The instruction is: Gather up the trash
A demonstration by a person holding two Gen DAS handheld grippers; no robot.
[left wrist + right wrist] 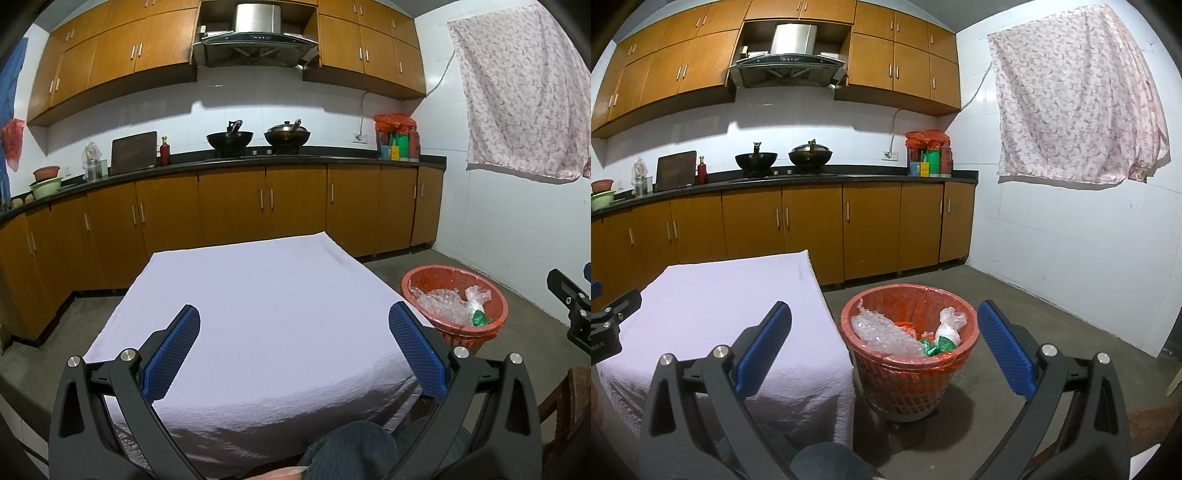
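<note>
Right wrist: round latticed red basket (908,384)

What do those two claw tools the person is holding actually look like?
Both look alike. The left gripper has two long black arms that spread in a V, each with round silver bolts at the joints and a blue pad with a fine grid texture on the inner face. The right gripper has the same build. No cables show. Below them is a knee in blue denim.
</note>
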